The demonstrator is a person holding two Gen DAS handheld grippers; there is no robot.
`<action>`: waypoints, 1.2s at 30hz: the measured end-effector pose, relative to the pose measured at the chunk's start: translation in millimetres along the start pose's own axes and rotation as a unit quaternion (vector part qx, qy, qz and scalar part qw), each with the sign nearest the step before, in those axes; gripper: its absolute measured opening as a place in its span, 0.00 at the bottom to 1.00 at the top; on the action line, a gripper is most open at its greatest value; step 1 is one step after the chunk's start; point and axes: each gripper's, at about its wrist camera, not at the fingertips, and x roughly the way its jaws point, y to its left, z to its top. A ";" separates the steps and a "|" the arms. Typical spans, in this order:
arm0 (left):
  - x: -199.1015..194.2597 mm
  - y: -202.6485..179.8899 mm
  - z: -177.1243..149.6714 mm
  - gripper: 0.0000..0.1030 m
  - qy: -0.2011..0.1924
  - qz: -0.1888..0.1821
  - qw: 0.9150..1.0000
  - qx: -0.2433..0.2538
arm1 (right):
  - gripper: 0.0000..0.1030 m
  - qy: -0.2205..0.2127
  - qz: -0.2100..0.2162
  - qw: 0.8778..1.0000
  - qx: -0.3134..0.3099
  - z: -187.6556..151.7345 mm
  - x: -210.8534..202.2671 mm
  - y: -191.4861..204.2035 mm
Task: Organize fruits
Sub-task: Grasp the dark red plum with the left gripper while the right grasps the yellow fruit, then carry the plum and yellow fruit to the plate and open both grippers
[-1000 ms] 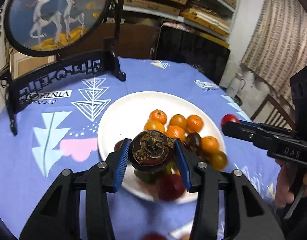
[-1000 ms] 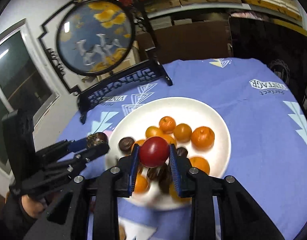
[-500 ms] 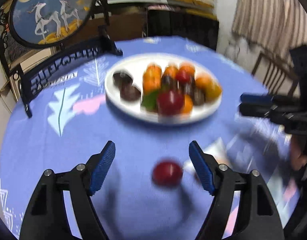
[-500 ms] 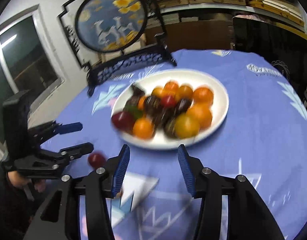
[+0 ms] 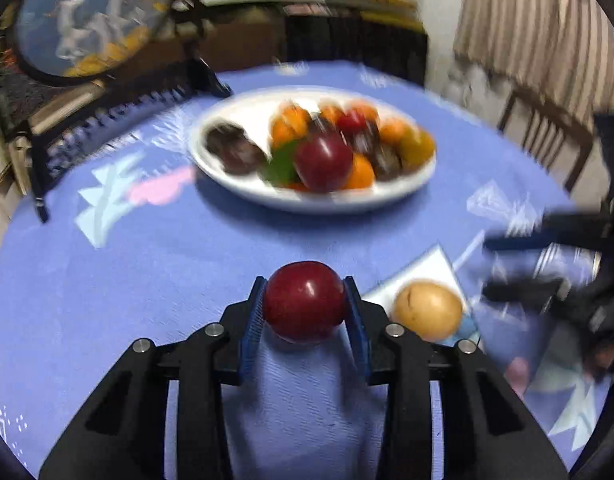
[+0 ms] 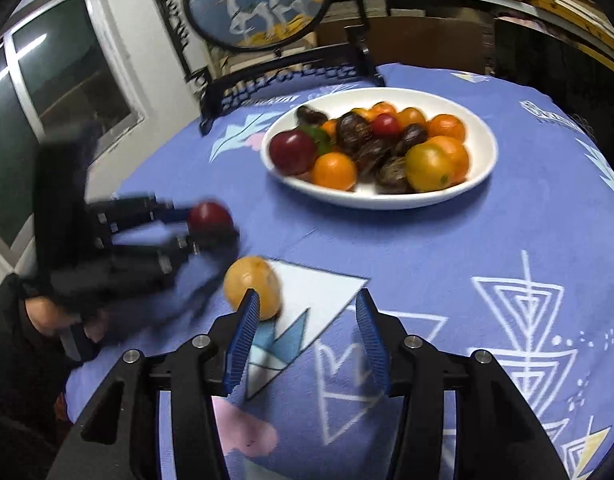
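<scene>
Left to right across the table.

Left gripper: a second ago it held a dark, rough-capped fruit over the white plate; half a second ago that fruit was out of the fingers, which stood wide above a red fruit lying loose on the cloth. Now the jaws have just been closing, and the blue pads sit against both sides of that red plum-like fruit, low over the blue tablecloth, on the near side of the plate. So one delivery is done and the next pick is gripped. In the right wrist view the same gripper is blurred, with the red fruit at its tip.

Yellow-orange fruit: lies on the cloth on a white triangle of the print, just to the right of the left gripper's catch. Not yet on the plate.

Right gripper: a second ago it carried a red fruit above the plate; now that fruit is gone from it. The fingers stand apart with only cloth between them. The yellow-orange fruit sits just beyond and slightly outside the left pad, so it is not yet framed for a grasp.

Plate: piled with oranges, dark fruits and red ones, a green leaf among them; well apart from both grippers, further back.

Judgement: two loose fruits remain, one gripped and one unclaimed. The right gripper probably needs a small shift towards its left to centre the fruit.
</scene>
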 end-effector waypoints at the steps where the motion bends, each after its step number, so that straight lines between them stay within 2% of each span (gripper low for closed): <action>1: -9.4 8.9 1.4 0.36 -0.019 -0.005 1.000 -0.021 | 0.49 0.002 0.002 1.000 -0.009 0.1 1.6 5.4; 5: -27.3 30.7 5.8 0.36 -0.054 -0.013 0.996 -0.067 | 0.51 0.008 -0.012 0.999 -0.044 4.0 12.9 26.7; 8: -26.9 33.2 5.7 0.36 -0.053 -0.010 0.996 -0.072 | 0.51 0.028 -0.014 0.998 -0.051 9.3 31.0 36.6; 9: -26.1 32.0 5.4 0.36 -0.051 -0.009 0.996 -0.070 | 0.47 0.034 -0.015 0.998 -0.051 10.3 36.4 38.4; 10: -25.9 29.9 4.9 0.36 -0.049 -0.006 0.996 -0.068 | 0.32 0.042 -0.017 0.998 -0.050 10.7 42.2 40.0; 13: -27.4 31.2 2.8 0.36 -0.051 -0.008 0.996 -0.070 | 0.31 0.033 -0.010 0.999 -0.025 10.7 39.3 34.5; 16: -29.2 31.4 3.4 0.36 -0.047 -0.016 0.996 -0.076 | 0.31 0.006 0.012 1.000 0.015 15.4 15.5 15.8; 18: -28.1 28.2 13.3 0.36 -0.044 -0.024 0.996 -0.073 | 0.31 -0.015 0.016 0.999 0.025 25.7 -1.5 3.2; 21: -19.4 23.1 40.1 0.36 -0.036 -0.022 0.997 -0.067 | 0.31 -0.035 -0.005 0.998 0.045 55.5 -15.1 -22.8; 25: 7.5 20.2 90.0 0.38 -0.030 -0.017 0.997 -0.071 | 0.32 -0.052 -0.012 0.995 0.081 107.7 -7.5 -56.8; 27: 28.9 23.2 110.3 0.55 -0.026 -0.008 0.996 -0.090 | 0.34 -0.052 -0.010 0.994 0.097 129.1 7.2 -69.5; 28: 39.9 24.0 116.8 0.78 -0.020 -0.003 0.995 -0.095 | 0.40 -0.047 -0.006 0.993 0.107 137.4 17.5 -76.1; 29: 47.4 24.7 120.2 0.91 -0.013 0.001 0.995 -0.098 | 0.47 -0.044 -0.011 0.992 0.116 141.9 26.2 -81.8; 30: 53.6 25.3 121.4 0.91 -0.005 0.009 0.995 -0.101 | 0.57 -0.045 -0.022 0.991 0.123 142.8 29.2 -84.4; 34: 43.7 26.0 100.9 0.91 0.009 0.000 0.994 -0.112 | 0.59 -0.074 -0.024 0.989 0.130 112.5 9.5 -84.3; 35: 37.6 25.0 92.4 0.92 0.013 0.001 0.993 -0.113 | 0.63 -0.082 -0.028 0.988 0.126 98.0 0.1 -81.3; 36: 29.5 23.2 81.9 0.93 0.016 -0.006 0.993 -0.116 | 0.74 -0.086 -0.032 0.988 0.127 86.7 -7.1 -78.9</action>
